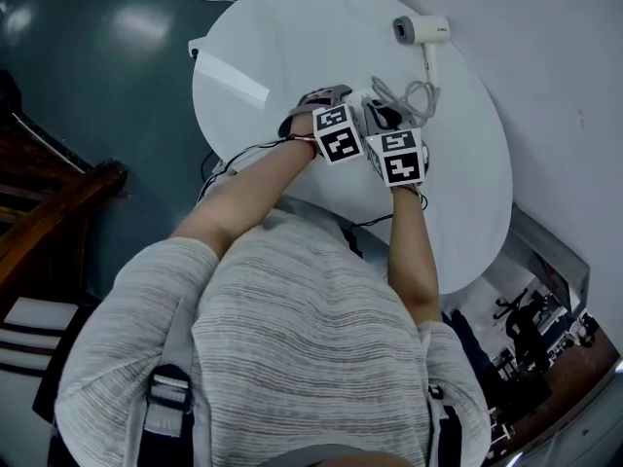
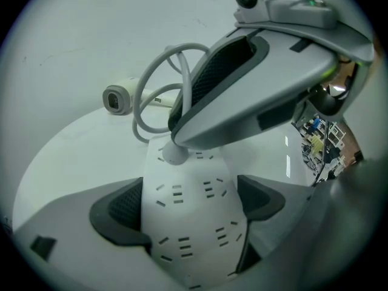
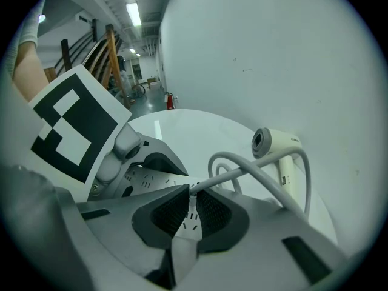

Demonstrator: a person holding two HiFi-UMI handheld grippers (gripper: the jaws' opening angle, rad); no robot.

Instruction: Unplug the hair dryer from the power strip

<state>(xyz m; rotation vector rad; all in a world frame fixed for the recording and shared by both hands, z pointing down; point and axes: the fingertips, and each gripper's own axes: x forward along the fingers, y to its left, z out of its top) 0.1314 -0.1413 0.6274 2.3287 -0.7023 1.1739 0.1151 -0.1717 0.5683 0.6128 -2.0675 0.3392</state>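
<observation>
The white power strip (image 2: 188,247) lies on the round white table (image 1: 467,202). My left gripper (image 2: 189,208) is shut on the strip, a dark pad against each long side. My right gripper (image 3: 191,208) comes in from above, shut on the hair dryer's white plug (image 3: 192,190) where it meets the strip. In the left gripper view that plug (image 2: 174,154) pokes out under the right gripper's jaws. The grey cord (image 3: 260,177) loops back to the white hair dryer (image 1: 421,29), which lies at the table's far side. In the head view both grippers sit close together over the strip.
A long white bar (image 1: 234,78) lies on the table's left part, near its edge. A thin dark cable (image 1: 229,163) hangs off the table's near-left edge. A wall (image 1: 545,56) stands close behind the table and a wooden stair rail (image 1: 58,202) stands at the left.
</observation>
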